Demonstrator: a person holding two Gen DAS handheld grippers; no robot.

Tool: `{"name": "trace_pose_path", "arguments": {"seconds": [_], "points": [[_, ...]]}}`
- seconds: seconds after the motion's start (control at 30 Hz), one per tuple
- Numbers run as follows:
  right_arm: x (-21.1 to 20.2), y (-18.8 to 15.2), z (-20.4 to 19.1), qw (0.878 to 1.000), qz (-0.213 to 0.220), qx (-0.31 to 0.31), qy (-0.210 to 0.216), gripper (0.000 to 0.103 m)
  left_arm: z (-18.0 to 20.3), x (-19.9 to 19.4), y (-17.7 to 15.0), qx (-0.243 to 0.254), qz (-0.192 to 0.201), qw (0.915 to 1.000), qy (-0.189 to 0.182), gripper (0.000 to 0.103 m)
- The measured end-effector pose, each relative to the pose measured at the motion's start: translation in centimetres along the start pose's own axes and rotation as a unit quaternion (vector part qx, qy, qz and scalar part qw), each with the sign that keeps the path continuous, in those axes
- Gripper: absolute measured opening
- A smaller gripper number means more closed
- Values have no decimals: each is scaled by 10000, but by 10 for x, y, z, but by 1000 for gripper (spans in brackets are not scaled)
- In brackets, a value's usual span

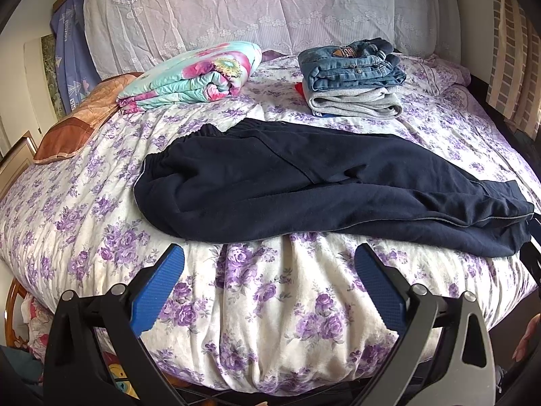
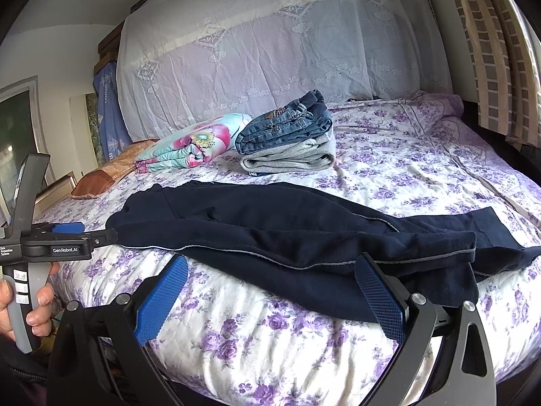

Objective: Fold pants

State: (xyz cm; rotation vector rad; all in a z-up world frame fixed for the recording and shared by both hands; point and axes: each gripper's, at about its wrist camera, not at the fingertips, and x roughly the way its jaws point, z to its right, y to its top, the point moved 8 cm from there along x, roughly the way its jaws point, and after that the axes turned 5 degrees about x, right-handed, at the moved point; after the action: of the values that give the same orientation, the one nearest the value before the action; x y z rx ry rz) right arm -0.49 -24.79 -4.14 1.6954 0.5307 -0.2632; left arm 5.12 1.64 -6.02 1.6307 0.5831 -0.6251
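Starting closest in: both grippers hang over the near edge of the bed (image 1: 263,304), fingers spread wide, nothing between them. The left gripper (image 1: 268,260) sits just short of the pants (image 1: 304,189), not touching. The right gripper (image 2: 270,270) has its right finger up against the cuff end, though I can't tell if it actually touches.

The pants are navy, lying flat across the purple-flowered cover, legs stacked one on the other, waistband left, cuffs right by the edge. No bins or baskets anywhere, everything just lies on the cover.

Further back there's a stack (image 1: 355,81) of folded clothes, jeans on top of something grey, with a rolled floral quilt (image 1: 192,74) just left of it and an orange pillow (image 1: 77,128) at the far left. Lace cloth (image 1: 236,10) drapes behind all that, checked curtain (image 2: 490,57) off to the right.

Only the right wrist view shows the left tool from the side, with a hand (image 2: 23,304) wrapped round its handle.
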Motion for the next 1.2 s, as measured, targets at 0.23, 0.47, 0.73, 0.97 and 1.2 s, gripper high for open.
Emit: {"name": "trace_pose_path", "arguments": {"seconds": [0.23,0.47,0.73,0.97,1.2], "points": [[0,0,0,10000,-15,1,14,100,2,0,-1,-12,-17,10000,-8,98],[2,-2,-2,10000,-57,-16,24,100,2,1,-1,-23,-25,10000,-11,98],[2,-1,0,10000,-54,-29,4,100,0,2,-3,-7,-101,9999,-48,98],[-5,22,45,9991,109,-2,-403,100,-46,-2,44,342,-413,9985,121,98],[-13,61,136,9889,388,387,-1381,100,-66,80,160,507,-746,9956,240,98]]}}
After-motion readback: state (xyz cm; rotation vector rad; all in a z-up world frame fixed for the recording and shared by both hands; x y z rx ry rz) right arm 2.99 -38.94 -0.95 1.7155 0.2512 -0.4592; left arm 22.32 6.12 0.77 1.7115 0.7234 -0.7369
